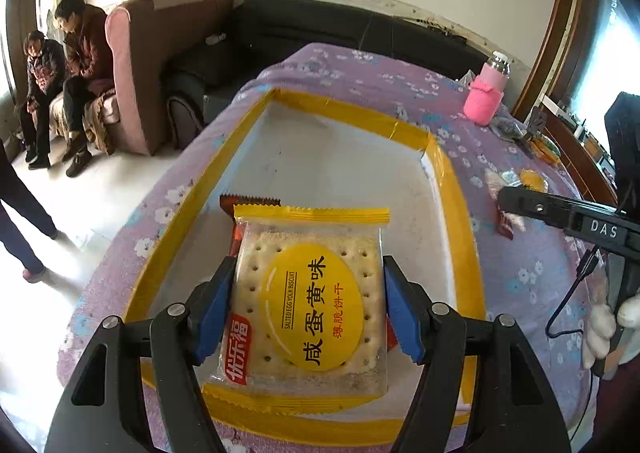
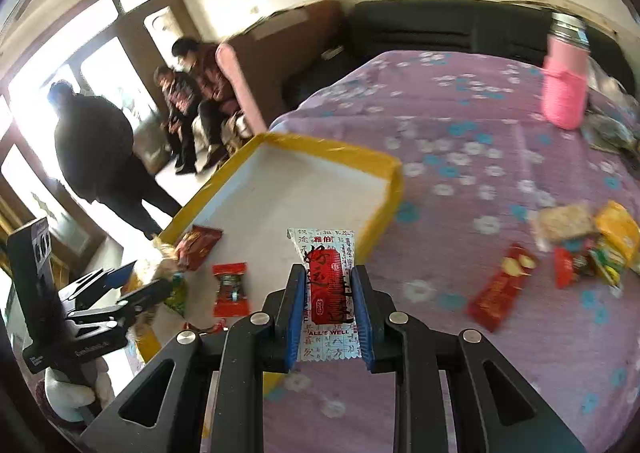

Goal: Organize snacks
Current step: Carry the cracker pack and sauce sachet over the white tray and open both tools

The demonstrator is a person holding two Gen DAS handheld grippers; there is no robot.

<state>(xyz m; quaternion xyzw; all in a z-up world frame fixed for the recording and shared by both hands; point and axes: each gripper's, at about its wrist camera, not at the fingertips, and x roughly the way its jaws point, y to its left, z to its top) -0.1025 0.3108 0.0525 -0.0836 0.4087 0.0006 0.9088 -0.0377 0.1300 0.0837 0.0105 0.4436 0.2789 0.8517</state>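
The left gripper holds a salted egg yolk biscuit pack by its side edges over the yellow-rimmed tray: light, crinkly, brittle inside, so a gentle squeeze suits. The right gripper, fingers nearly together, pinches a slim, slippery candy sachet beside the tray's tabletop-side rim.
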